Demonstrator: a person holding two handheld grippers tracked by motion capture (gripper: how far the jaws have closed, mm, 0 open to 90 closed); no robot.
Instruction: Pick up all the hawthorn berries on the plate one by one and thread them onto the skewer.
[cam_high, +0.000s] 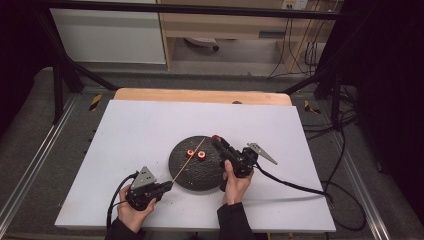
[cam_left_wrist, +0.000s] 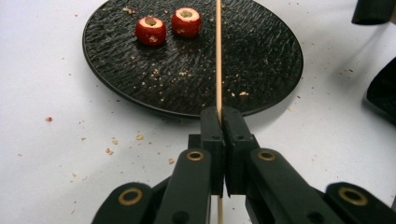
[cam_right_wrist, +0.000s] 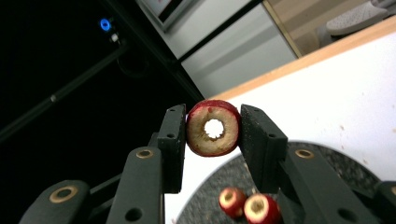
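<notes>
Gripped between the nearly closed jaws of the left gripper (cam_left_wrist: 219, 116) is a thin wooden skewer (cam_left_wrist: 218, 56), pinched near its lower end so that a short stub shows below the jaws in the left gripper view. Its long axis runs straight away from that gripper, and its far end reaches out over the black plate (cam_left_wrist: 261, 70), passing just beside the two cored red fruits (cam_left_wrist: 168, 25) that lie on the plate's far part; whether the stick touches the plate cannot be told. In the high view the skewer (cam_high: 188, 159) slants from the left gripper (cam_high: 167, 186), which sits at the plate's near left edge, up toward the plate's middle. At the plate's right edge the right gripper (cam_right_wrist: 214, 128) is raised, its jaws narrowed onto a third cored fruit piece (cam_right_wrist: 214, 128), a red-skinned ring with a pale inside and a clean hole through its centre; the hole faces the camera in the right gripper view. Below that ring, the two fruits (cam_right_wrist: 245, 205) rest on the plate (cam_right_wrist: 210, 205). Pale crumbs (cam_left_wrist: 112, 144) are scattered on the plate and on the white table (cam_high: 130, 130) around it. A person's hands (cam_high: 235, 187) hold both grippers from the near side of the plate.
</notes>
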